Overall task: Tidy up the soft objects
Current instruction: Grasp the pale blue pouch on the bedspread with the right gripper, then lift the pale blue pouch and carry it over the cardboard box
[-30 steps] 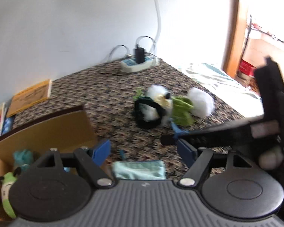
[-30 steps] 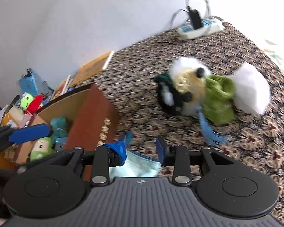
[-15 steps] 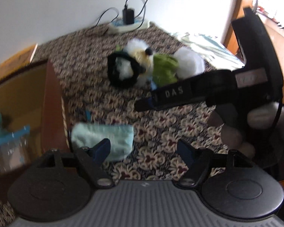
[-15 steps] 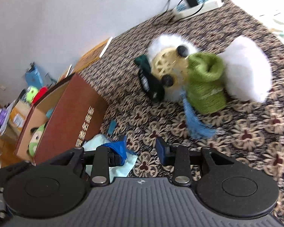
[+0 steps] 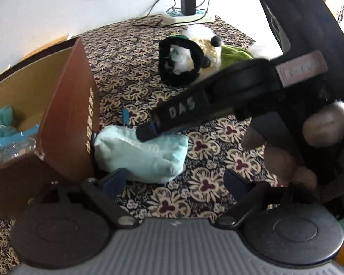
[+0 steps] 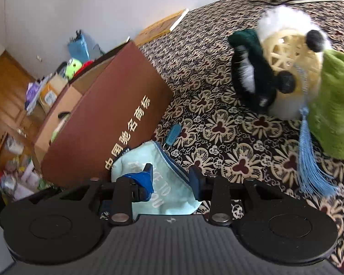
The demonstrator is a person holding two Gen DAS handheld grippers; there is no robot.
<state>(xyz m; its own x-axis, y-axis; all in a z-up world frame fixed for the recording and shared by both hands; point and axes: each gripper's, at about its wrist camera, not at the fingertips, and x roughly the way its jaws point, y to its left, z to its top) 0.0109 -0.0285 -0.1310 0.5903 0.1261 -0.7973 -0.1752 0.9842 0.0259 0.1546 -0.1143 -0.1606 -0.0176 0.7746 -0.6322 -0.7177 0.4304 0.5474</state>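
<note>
At the far left the brown cardboard box (image 5: 64, 119) is standing open on the patterned cloth (image 5: 204, 183), already holding soft packets and a green toy, its stiff, glossy side printed with gold characters. Just beside that side the pale blue pouch (image 5: 140, 153) is lying on the cloth, touching or nearly touching the box; it is looking plump, matte and pillowy, with printed lettering and a darker zip edge. The left gripper (image 5: 174, 178) is hanging low in front of the pouch, its jaws spread wide and having just been opening, with only the near edge of the pouch reaching between them and nothing pinched. The right gripper (image 6: 170, 178) is coming over the pouch from the other side, jaws parted narrowly and straddling the fabric; they are not visibly squeezing it. To do this step well, I judge one tool should be sinking its pads around the thick middle of the pouch rather than the slippery zip edge, closing gently so the filling bunches, then lifting clear of the box wall. Further right, the fluffy panda toy (image 6: 286, 52), in white and black fur with a woven cream face, is lying against a green knitted piece (image 6: 334, 105) with a silky blue tassel (image 6: 309, 160).
</note>
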